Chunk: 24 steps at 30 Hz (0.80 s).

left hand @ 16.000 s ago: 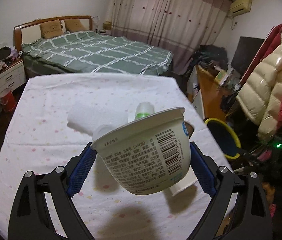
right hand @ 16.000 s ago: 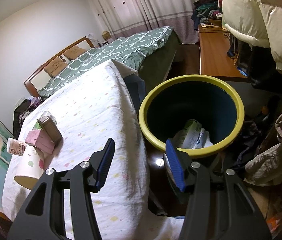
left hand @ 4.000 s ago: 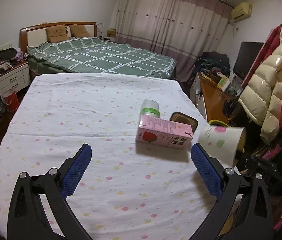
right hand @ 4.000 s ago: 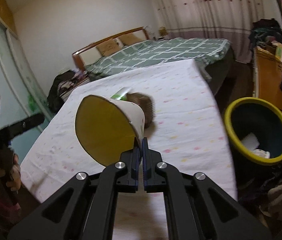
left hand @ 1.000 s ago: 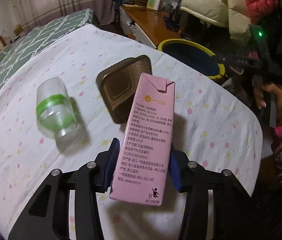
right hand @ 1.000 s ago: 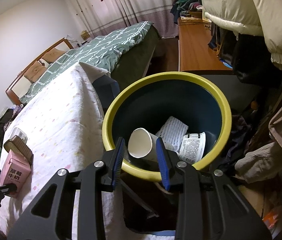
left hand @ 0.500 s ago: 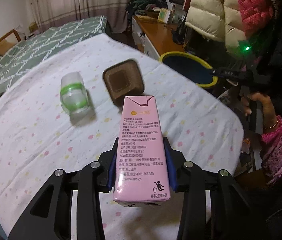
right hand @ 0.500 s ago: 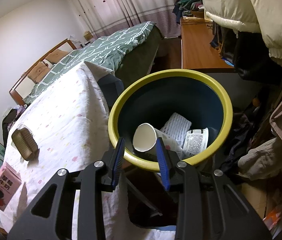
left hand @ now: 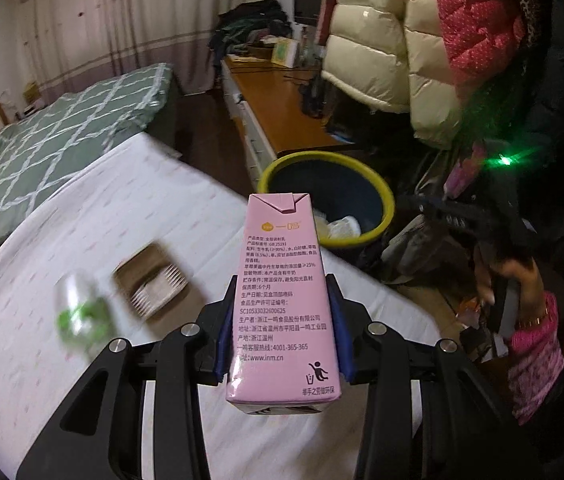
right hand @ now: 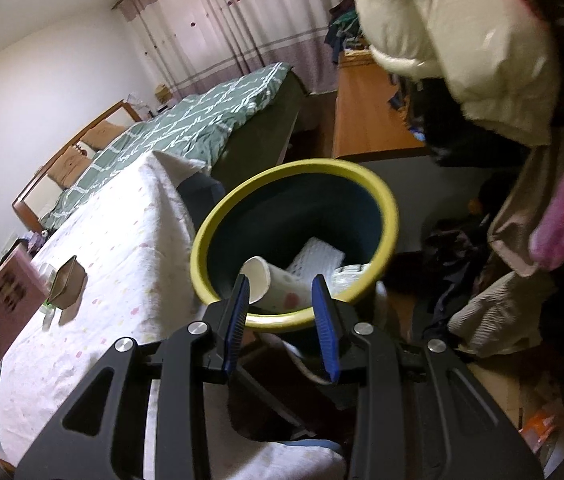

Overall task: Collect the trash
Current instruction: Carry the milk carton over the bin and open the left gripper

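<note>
- Left gripper (left hand: pixel 282 328) clamps the pink carton (left hand: pixel 282 296) — a release short of the bin (left hand: pixel 385 204) drops it floorward.
- Right gripper (right hand: pixel 282 316): jaws apart, empty.

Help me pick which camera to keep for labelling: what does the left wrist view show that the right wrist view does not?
Only the left wrist view shows the left gripper shut on the pink milk carton's printed side, and the person's hand on the other gripper's handle.

Only the right wrist view shows the right gripper, open and holding nothing, and the spotted white paper cup inside the yellow-rimmed dark bin.

Both share the bin, the carton, the brown plastic tray, the green-banded clear bottle, and the dotted white tablecloth.
</note>
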Motion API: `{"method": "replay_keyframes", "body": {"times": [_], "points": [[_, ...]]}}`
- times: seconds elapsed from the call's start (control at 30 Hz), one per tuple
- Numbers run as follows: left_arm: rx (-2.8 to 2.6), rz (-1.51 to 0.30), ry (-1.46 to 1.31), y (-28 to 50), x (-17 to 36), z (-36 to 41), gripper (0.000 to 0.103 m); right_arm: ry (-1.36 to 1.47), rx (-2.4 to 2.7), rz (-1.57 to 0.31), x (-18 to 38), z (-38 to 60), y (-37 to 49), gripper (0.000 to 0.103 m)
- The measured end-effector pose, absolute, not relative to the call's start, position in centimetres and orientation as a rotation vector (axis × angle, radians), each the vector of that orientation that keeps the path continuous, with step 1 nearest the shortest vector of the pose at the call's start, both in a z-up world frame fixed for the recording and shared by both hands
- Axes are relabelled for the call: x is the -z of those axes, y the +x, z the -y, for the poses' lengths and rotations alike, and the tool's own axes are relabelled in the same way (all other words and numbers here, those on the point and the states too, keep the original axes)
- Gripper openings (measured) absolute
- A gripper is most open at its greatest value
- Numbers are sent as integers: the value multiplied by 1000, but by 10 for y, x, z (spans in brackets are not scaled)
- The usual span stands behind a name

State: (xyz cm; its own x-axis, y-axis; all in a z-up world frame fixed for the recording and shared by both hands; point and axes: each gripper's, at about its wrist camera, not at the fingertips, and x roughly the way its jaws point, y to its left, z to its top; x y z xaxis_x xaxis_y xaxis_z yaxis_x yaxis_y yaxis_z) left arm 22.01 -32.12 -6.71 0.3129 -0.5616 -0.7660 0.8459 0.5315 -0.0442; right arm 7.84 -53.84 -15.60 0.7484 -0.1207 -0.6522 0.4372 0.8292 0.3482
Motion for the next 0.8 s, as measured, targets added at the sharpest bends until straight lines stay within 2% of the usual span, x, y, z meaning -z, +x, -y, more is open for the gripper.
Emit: {"method": "replay_keyframes", "body": {"times": [0.3,0.6,0.67,0.7,0.73,0.8], "points": [[1039,-865,432,247,90,450,40,512,369,-646,159,560,46,31],[1023,-885,452,262,118,533,40,547,409,-664,173,577,31,32],[993,-870,448,266,122,540,58,549,414,-663,173,577,31,34],[977,-861,444,268,122,541,82,548,414,-664,173,577,31,35],[960,-844,429,270,120,539,86,547,414,-665,172,575,32,36],[955,-830,404,269,113,533,86,543,406,-667,173,573,34,36]]}}
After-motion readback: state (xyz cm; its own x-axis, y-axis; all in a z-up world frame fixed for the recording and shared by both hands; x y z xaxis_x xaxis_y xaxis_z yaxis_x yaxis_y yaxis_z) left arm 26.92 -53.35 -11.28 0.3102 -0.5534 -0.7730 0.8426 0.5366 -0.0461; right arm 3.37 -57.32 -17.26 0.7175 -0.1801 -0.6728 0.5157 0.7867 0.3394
